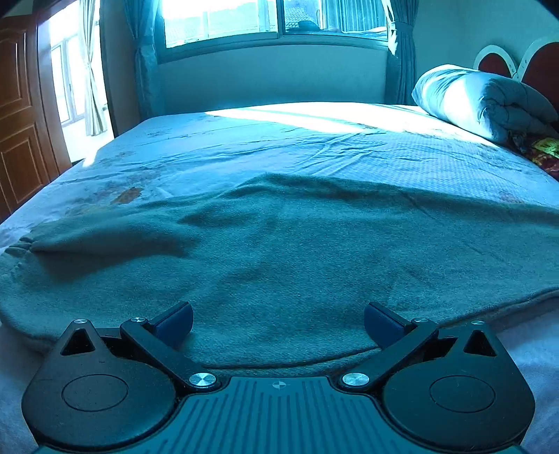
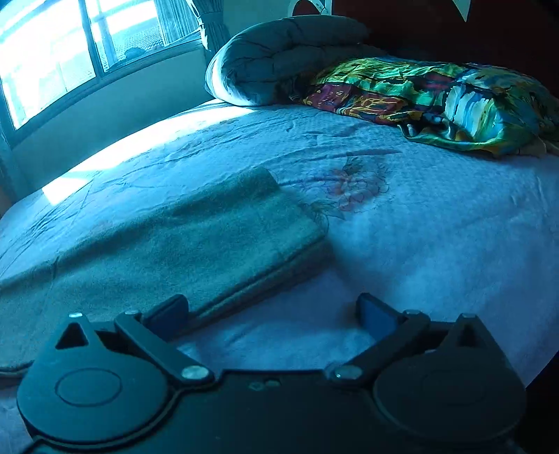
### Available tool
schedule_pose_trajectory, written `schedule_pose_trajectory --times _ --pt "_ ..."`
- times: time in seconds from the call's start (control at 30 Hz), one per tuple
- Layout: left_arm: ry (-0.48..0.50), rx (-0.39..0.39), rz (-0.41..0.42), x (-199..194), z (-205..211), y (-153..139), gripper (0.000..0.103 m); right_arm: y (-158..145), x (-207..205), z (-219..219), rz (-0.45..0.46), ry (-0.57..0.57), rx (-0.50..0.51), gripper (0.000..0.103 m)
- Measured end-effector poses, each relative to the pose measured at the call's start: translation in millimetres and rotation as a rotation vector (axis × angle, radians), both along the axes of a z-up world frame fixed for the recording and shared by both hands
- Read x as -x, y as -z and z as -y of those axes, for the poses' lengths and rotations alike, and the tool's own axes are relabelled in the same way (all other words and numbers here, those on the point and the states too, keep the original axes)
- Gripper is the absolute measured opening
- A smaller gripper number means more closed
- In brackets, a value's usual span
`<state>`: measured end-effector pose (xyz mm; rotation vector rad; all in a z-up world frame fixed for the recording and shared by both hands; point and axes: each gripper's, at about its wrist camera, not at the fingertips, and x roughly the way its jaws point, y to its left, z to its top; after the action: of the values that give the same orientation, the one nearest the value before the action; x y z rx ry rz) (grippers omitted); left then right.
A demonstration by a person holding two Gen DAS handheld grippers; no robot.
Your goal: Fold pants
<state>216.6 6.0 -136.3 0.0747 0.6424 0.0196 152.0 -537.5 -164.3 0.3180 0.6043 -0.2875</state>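
Note:
Grey-green fleece pants (image 1: 279, 251) lie flat across the bed, filling the middle of the left wrist view. My left gripper (image 1: 278, 324) hovers over their near edge, open, with nothing between its blue pads. In the right wrist view the pants (image 2: 181, 244) show as a long layered band ending at a folded edge. My right gripper (image 2: 272, 317) is open just off that near corner. Its left fingertip (image 2: 171, 314) is at the pants' edge, and its right fingertip (image 2: 375, 319) is over bare sheet.
The bed sheet (image 2: 419, 227) is pale blue with a flower print. A rolled grey quilt (image 1: 482, 101) and a bright patterned cloth (image 2: 436, 94) lie by the headboard. A window (image 1: 272, 21) is beyond the bed, a wooden door (image 1: 21, 115) at left.

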Motion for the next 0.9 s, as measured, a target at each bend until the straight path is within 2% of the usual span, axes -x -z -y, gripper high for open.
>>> schedule_pose_trajectory --times 0.13,0.3,0.4,0.47,0.53,0.6,0.63,0.7,0.77,0.9 --pt "-0.003 0.007 -0.007 0.0 11.6 -2.5 0.103 1.2 -0.2 2.3 0.0 -0.001 -0.019 0.097" --pt "0.049 0.018 -0.019 -3.5 44.4 -1.9 0.103 -2.1 2.4 3.0 0.015 -0.002 -0.043 0.098" --pt "0.098 0.038 -0.013 -8.3 80.1 -3.6 0.103 -4.7 15.6 15.5 0.141 -0.015 -0.219 0.096" --pt "0.144 0.048 0.007 -10.3 109.0 -5.8 0.103 -0.8 18.6 29.0 0.179 0.01 -0.341 0.096" --pt "0.185 0.038 0.004 -13.4 138.9 -3.3 0.103 1.8 24.1 39.5 0.231 0.03 -0.416 0.089" --pt "0.207 0.042 -0.035 -16.3 160.6 3.8 0.103 6.4 28.3 48.1 0.258 0.046 -0.483 0.081" --pt "0.202 0.036 -0.034 -15.1 172.4 7.5 0.103 7.5 30.2 50.7 0.268 0.053 -0.497 0.077" --pt "0.191 0.028 -0.025 -11.7 187.0 9.8 0.103 9.4 32.0 55.1 0.281 0.058 -0.523 0.063" --pt "0.191 0.041 -0.029 -9.3 197.3 10.3 0.103 11.7 33.7 59.2 0.309 0.062 -0.559 0.056" --pt "0.198 0.037 -0.032 -6.0 204.8 10.8 0.103 21.5 31.0 69.2 0.342 0.1 -0.673 0.053"
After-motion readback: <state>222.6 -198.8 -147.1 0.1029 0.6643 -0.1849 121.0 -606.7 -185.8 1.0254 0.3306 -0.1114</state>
